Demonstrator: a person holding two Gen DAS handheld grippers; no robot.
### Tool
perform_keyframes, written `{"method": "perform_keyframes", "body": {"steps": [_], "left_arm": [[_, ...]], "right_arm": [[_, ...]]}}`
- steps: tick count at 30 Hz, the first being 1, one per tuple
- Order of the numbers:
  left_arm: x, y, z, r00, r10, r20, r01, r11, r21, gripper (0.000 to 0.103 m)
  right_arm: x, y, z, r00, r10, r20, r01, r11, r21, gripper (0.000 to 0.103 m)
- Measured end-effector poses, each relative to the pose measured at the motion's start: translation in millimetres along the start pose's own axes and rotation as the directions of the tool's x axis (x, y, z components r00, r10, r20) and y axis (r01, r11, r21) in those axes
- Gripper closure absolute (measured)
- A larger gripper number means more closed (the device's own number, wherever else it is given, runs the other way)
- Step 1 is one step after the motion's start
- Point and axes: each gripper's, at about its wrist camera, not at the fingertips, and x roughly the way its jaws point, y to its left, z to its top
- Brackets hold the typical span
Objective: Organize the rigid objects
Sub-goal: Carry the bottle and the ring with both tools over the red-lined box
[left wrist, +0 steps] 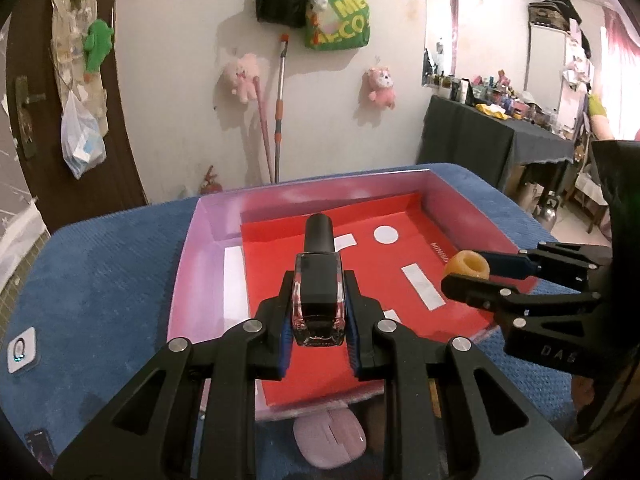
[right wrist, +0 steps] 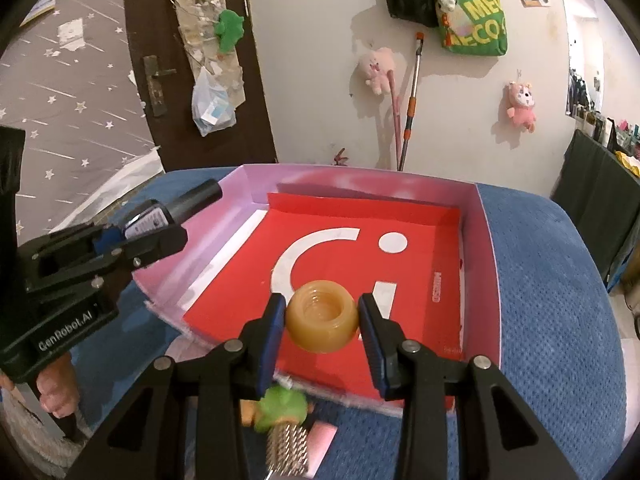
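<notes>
Both claws are carrying loads over the pink-walled, red-floored cardboard box (right wrist: 486, 264): the left claw (left wrist: 319, 322) gripping a dark glass nail-polish bottle (left wrist: 319, 300), the right claw (right wrist: 322, 330) apparently pinching an amber rubbery ring (right wrist: 322, 320). Next comes lowering, then releasing.

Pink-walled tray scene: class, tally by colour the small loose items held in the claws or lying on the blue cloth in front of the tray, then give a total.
Black: 1, the nail polish bottle in the left claw.
Amber: 1, the ring-shaped piece in the right claw.
Lilac: 1, the oval case.
Green: 1, the spiky roller.
Pink: 1, the flat block.
Total: 5
</notes>
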Motion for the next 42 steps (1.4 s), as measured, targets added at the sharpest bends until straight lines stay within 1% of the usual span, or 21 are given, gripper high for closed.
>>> {"method": "perform_keyframes", "body": {"steps": [8, 13, 16, 21, 27, 31, 36, 42], "left_arm": [[38.8, 3.1, 5.4, 0.999, 0.023, -0.050, -0.022, 1.000, 0.008, 0.084], [61.2, 4.6, 8.4, 0.994, 0.007, -0.105, -0.007, 1.000, -0.001, 0.084], [74.2, 6.7, 6.0, 0.988, 0.003, -0.153, -0.005, 1.000, -0.008, 0.084], [93.2, 11.8, 0.4, 0.975, 0.008, -0.224, -0.013, 1.000, -0.021, 0.084], [105.2, 16.8, -3.9, 0.960, 0.019, -0.279, -0.030, 0.999, -0.036, 0.084], [112.0, 19.8, -6.7, 0.949, 0.019, -0.316, -0.033, 0.999, -0.041, 0.084], [112.6, 21.5, -7.8, 0.947, 0.016, -0.321, -0.031, 0.999, -0.041, 0.083], [112.0, 22.4, -7.2, 0.947, 0.019, -0.321, -0.032, 0.999, -0.037, 0.083]], "right_arm": [[38.6, -14.1, 15.5, 0.998, -0.026, -0.066, 0.026, 1.000, 0.014, 0.063], [62.5, -26.0, 22.3, 0.993, -0.046, -0.112, 0.049, 0.998, 0.026, 0.063], [76.0, -34.1, 26.8, 0.988, -0.048, -0.146, 0.055, 0.998, 0.042, 0.063], [92.0, -39.2, 28.6, 0.981, -0.064, -0.184, 0.072, 0.997, 0.038, 0.063], [103.6, -39.9, 28.4, 0.971, -0.097, -0.219, 0.104, 0.994, 0.019, 0.063], [108.5, -42.9, 28.7, 0.967, -0.098, -0.237, 0.107, 0.994, 0.028, 0.063], [112.0, -43.1, 27.7, 0.960, -0.102, -0.260, 0.111, 0.994, 0.022, 0.063], [116.6, -38.9, 26.9, 0.950, -0.133, -0.284, 0.134, 0.991, -0.015, 0.063]]}}
